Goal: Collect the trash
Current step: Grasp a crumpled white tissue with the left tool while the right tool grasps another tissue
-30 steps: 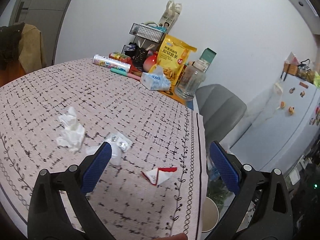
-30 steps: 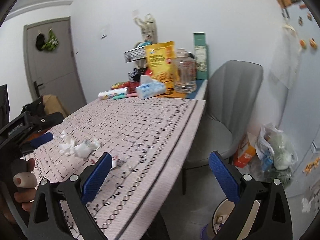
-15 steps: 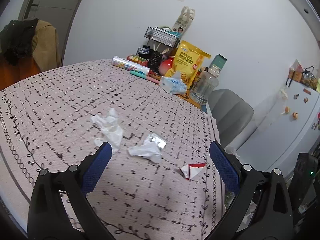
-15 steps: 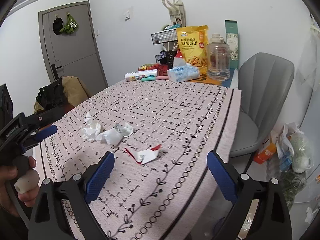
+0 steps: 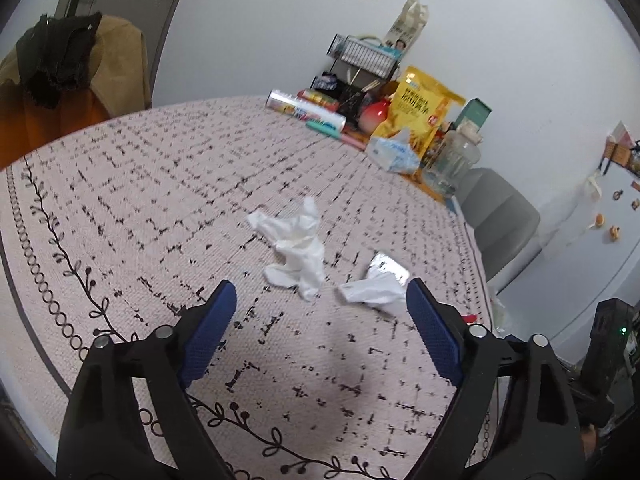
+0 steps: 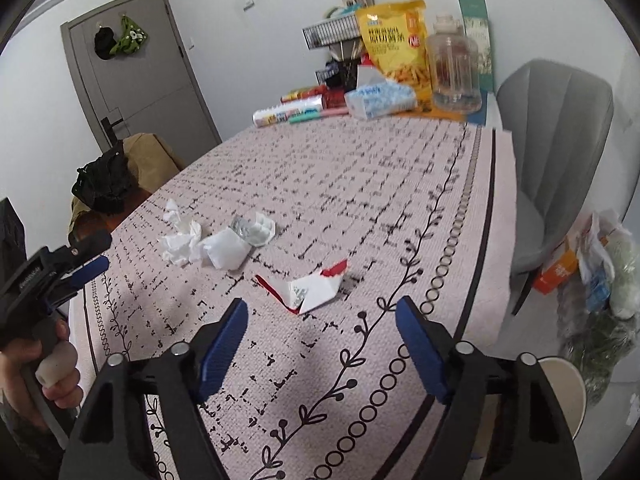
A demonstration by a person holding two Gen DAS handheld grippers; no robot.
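- L gripper: jaws apart, nothing between the pads; they've just been closing in a bit. Hangs over the table, pointing at the tissue, not touching it.
- R gripper: jaws also apart and empty, likewise just been narrowing. Above the near table edge, the wrapper just beyond the tips, no contact.
- Trash on the cloth, 3 bits in a loose row near the front-right part of the table:
  - tissue: crumpled white, left-most in R view.
  - wad: white paper w/ a foil bit against it; just beside the tissue, looks touching in R view, a small gap in L view.
  - wrapper: red/white, torn open, nearest the table edge, apart from the wad. In L view mostly hidden behind the R-side finger.
- Bin: white rim on the floor past the table edge, lower right in R view, partly behind the gripper body.
- L hand on its grip, seen at left edge of R view.
- Far end of table: snack bag, jar, tissue pack, well apart from the trash.
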